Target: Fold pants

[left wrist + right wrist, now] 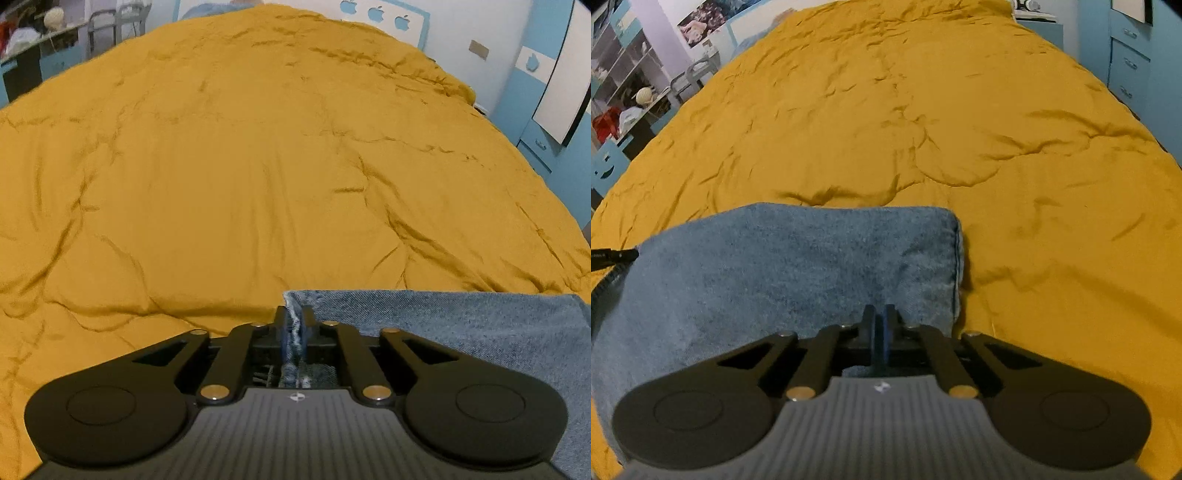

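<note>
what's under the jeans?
The jeans lie on a mustard-yellow bedspread, which shows on all visible sides. Nothing else pokes out, but whatever sits directly beneath the denim is covered.

Soft, even indoor light, rather dim and warm; no glare. The quilt shows only shallow crease shadows. Both fisheye views bow the bed hard and darken at the corners. The jeans look slightly smeared and grainy.

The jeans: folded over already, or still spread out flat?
Folded, at least partly. In the right wrist view the jeans end in a rounded doubled edge on the yellow bedspread. How many layers, cannot tell.
</note>
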`<state>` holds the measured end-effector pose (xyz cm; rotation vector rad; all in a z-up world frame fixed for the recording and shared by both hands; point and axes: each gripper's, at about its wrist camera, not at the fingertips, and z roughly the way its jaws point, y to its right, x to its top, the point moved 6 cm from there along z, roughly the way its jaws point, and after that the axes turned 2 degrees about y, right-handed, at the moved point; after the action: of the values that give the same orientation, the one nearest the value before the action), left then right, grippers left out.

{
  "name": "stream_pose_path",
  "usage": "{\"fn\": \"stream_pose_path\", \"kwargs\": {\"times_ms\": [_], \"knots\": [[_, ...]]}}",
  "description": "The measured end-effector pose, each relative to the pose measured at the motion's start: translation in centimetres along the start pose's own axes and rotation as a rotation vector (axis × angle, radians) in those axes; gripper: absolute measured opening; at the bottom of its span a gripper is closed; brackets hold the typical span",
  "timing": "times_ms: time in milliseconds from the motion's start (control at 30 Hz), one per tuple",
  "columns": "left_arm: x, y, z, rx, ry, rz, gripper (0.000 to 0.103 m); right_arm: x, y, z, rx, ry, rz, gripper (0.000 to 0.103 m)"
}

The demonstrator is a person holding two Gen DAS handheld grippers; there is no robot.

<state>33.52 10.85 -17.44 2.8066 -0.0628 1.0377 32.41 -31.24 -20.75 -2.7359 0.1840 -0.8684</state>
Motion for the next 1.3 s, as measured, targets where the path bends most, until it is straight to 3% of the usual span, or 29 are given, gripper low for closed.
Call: {"fn": "stream_pose_path", "kwargs": {"times_ms": [100,167,200,233,333,467,700,800,900,1033,1133,1200,1300], "knots": [[1.1,-0.1,-2.2,0.009,0.061,-0.011,0.031,0.7,-0.7,-2.1,-0.001,0.038,-0.03,0.002],[1.7,0.2,-4.0,0.02,0.088,-0.011,0.031,0.7,-0.8,-3.6,0.01,0.067,-0.029,0.018],[2.0,0.5,-4.9,0.022,0.101,-0.012,0.032,0.8,-0.5,-4.4,0.02,0.078,-0.016,0.034],[2.4,1.0,-5.5,0.014,0.11,-0.013,0.032,0.8,-0.1,-5.1,0.031,0.084,0.01,0.039],[2.6,3.5,-7.7,-0.097,0.11,-0.015,0.031,0.6,1.5,-6.1,0.095,0.065,0.123,0.039],[1.7,8.8,-7.6,-0.251,0.046,0.01,0.031,-0.5,3.6,-5.8,0.152,0.025,0.264,0.04],[0.1,16.8,-3.5,-0.332,-0.049,0.104,0.02,-2.3,6.3,-4.2,0.247,-0.004,0.458,0.042],[-0.4,18.7,-1.8,-0.328,-0.073,0.128,0.017,-3.0,7.4,-3.7,0.266,-0.019,0.499,0.043],[-1.2,20.2,0.1,-0.302,-0.11,0.189,0.014,-3.6,7.6,-3.2,0.384,-0.021,0.577,0.042],[-2.5,21.4,2.4,-0.255,-0.172,0.32,0.013,-4.5,7.6,-2.2,0.432,-0.045,0.597,0.029],[-4.2,22.0,4.2,-0.214,-0.233,0.385,0.012,-5.4,7.9,-1.3,0.484,-0.047,0.652,0.026],[-4.5,22.3,4.0,-0.196,-0.219,0.423,0.012,-5.6,7.8,-1.0,0.501,-0.042,0.666,0.026],[-3.8,21.7,2.6,-0.203,-0.193,0.394,0.011,-5.5,7.4,-1.1,0.509,-0.034,0.661,0.027]]}}
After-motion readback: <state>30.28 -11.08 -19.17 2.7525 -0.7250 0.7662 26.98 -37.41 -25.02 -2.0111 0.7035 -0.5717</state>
